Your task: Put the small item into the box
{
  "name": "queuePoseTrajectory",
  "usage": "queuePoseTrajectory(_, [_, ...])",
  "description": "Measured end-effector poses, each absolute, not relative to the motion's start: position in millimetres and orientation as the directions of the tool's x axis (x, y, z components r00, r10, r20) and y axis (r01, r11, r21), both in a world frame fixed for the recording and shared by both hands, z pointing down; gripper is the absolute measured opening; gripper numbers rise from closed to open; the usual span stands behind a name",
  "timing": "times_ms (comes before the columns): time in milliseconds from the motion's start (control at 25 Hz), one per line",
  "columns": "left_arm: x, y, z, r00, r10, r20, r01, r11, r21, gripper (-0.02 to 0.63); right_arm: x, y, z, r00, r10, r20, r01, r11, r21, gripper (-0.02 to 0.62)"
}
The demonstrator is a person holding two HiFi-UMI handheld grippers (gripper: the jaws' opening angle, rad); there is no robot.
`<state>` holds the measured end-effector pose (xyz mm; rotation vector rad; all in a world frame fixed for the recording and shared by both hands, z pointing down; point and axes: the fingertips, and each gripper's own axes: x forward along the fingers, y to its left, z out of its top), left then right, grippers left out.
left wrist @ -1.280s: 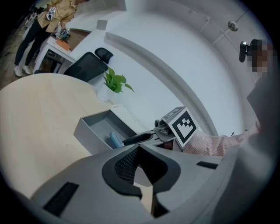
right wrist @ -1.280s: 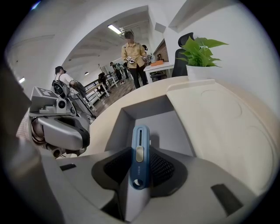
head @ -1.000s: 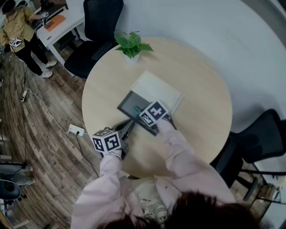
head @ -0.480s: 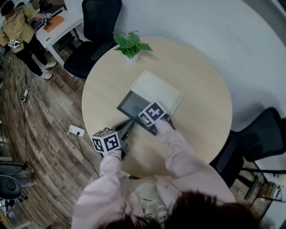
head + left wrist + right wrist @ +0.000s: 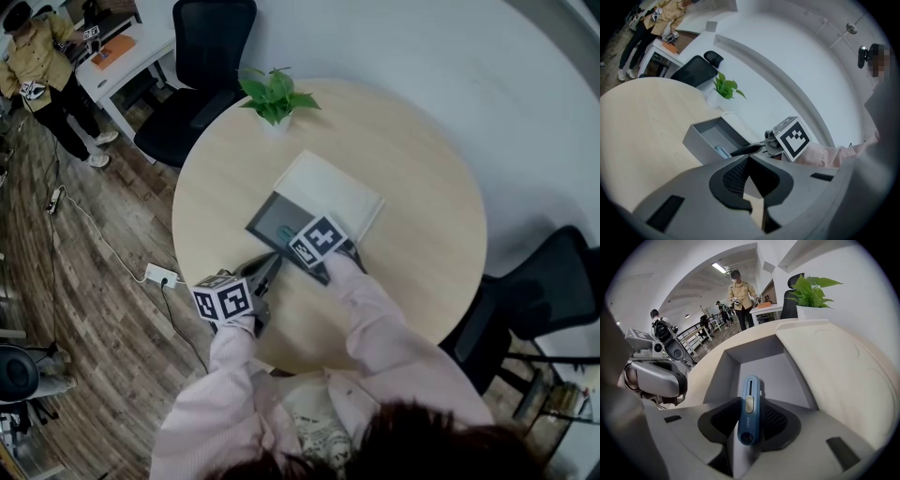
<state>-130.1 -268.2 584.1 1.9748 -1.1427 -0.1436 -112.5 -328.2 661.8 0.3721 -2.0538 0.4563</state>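
Over the box [image 5: 268, 214], right tool [image 5: 291, 234] with small item [image 5: 750, 408], forearm [image 5: 375, 314] outstretched.

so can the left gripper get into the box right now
Probably yes: the left gripper sits just off the box's near corner, and the box is open on top. The right gripper, holding the blue tool over it, crowds that end.
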Motion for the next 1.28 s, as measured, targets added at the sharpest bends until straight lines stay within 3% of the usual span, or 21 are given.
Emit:
queuePoseTrajectory(480, [-130,-267,584,0.581,-0.765,0.277,-0.654,-0.236,0.718,0.009,-112,-327,662,-0.479,-0.103,0.872,-0.429,0.894,-0.13,0.137])
queuePoseTrajectory(840, [-132,-266,584,0.575,-0.769,0.279,-0.656,-0.23,0.719,0.009,-115,-326,661,-0.489,-0.115,0.865,-0.446,0.885,-0.134,0.183])
queuePoseTrajectory(1280, [-132,-266,578,0.579,-0.771,0.266,-0.655,-0.245,0.715,0.009,-115,-333,644,-0.548,-0.171,0.819,-0.486,0.862,-0.145,0.138])
